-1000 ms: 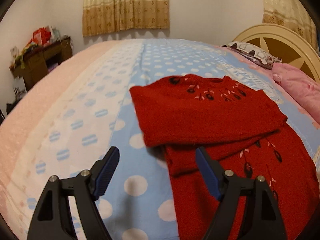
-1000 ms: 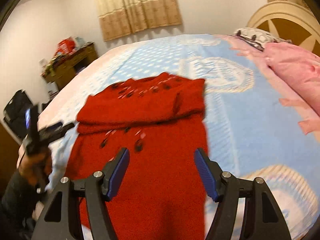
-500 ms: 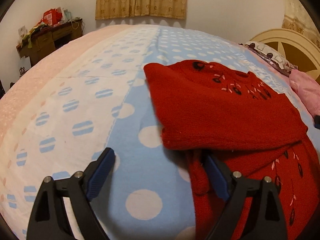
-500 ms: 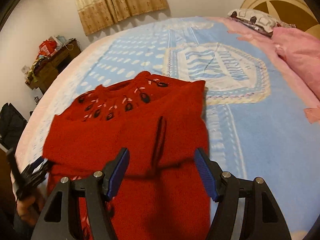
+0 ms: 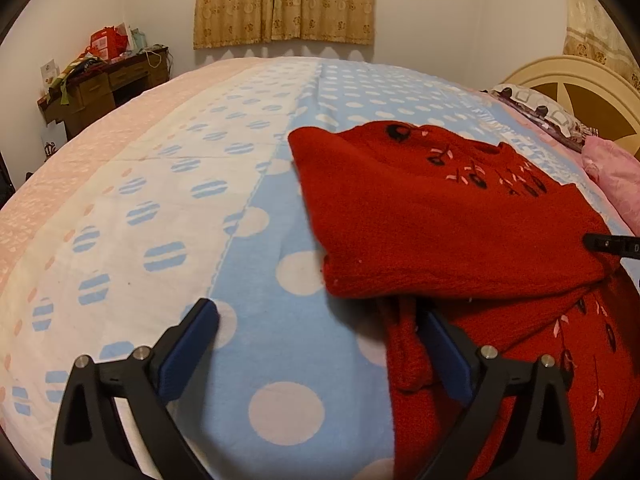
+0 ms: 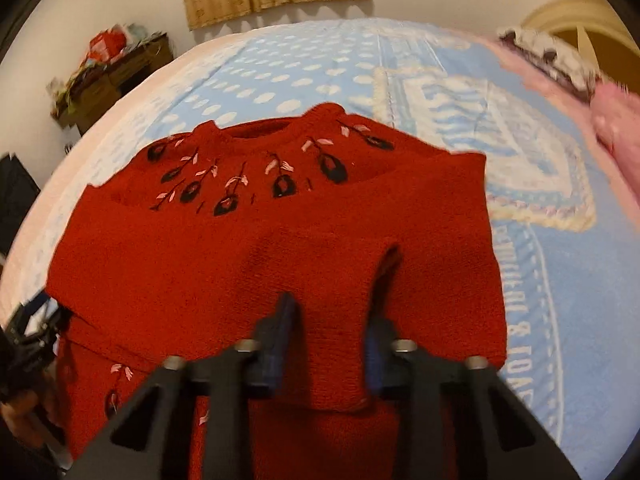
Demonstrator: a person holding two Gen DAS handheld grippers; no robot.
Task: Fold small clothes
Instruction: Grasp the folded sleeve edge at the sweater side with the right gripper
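Observation:
A red knitted sweater (image 5: 440, 220) with dark embroidered flowers lies on the dotted blue blanket (image 5: 200, 220), its sleeves folded across the chest. My left gripper (image 5: 316, 344) hovers low at the sweater's left side, jaws opening wide. A ridge of the sweater's edge (image 5: 404, 352) lies between them, beside the right-hand finger (image 5: 444, 356), unpinched. In the right wrist view, my right gripper (image 6: 328, 340) sits over the sweater (image 6: 200, 260), its jaws closed in on the folded sleeve cuff (image 6: 332, 320). The left gripper (image 6: 32, 320) shows at that view's left edge.
A cluttered wooden desk (image 5: 100, 80) stands by the far left wall. A cream headboard (image 5: 580, 92), a patterned pillow (image 5: 540, 112) and a pink pillow (image 5: 616, 176) are at the right. Curtains (image 5: 284, 0) hang on the back wall.
My right gripper came forward and down over the sweater and narrowed its jaws around the sleeve cuff. My left gripper sank toward the sweater's side and its jaws widened.

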